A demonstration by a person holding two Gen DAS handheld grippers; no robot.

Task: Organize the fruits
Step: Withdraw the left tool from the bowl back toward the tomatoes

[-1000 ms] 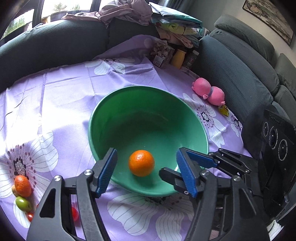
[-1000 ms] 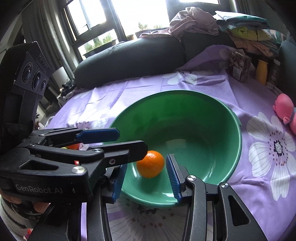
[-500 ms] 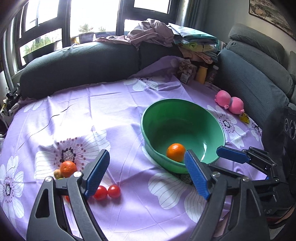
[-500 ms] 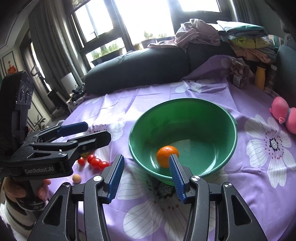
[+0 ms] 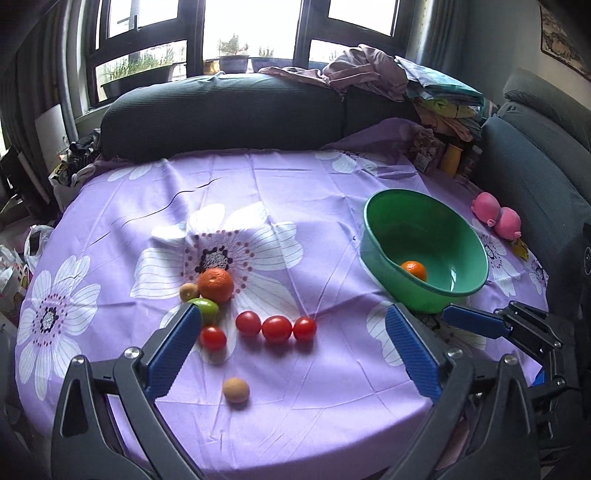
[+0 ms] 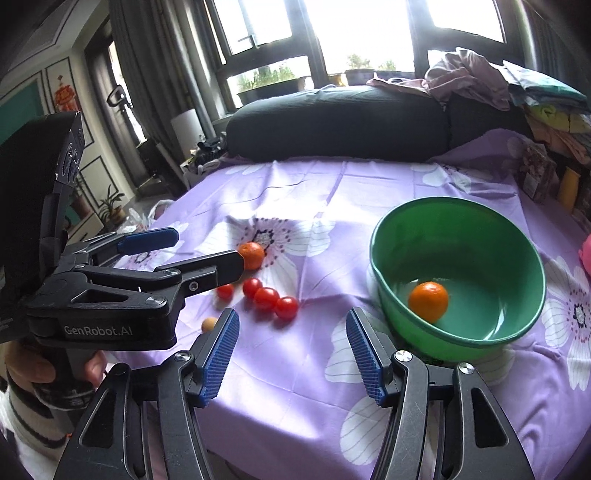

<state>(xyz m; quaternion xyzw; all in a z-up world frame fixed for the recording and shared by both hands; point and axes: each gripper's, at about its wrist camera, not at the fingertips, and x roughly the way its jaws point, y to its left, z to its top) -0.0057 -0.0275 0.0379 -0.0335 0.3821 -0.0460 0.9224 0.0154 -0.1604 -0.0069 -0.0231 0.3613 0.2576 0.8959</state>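
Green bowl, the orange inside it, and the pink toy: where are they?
green bowl [image 6: 458,212], right wrist view, far rim.
orange [image 6: 428,301], right wrist view, its middle.
pink toy [image 5: 496,214], left wrist view, its body.

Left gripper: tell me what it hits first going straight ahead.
Probably the row of red tomatoes on the purple cloth: they lie between the open left gripper fingers' line. Depth is uncertain.

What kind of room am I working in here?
Most likely a home living room. A dark sofa curves around a table under a purple floral cloth, folded laundry is piled on the sofa back, and large windows with potted plants sit behind.
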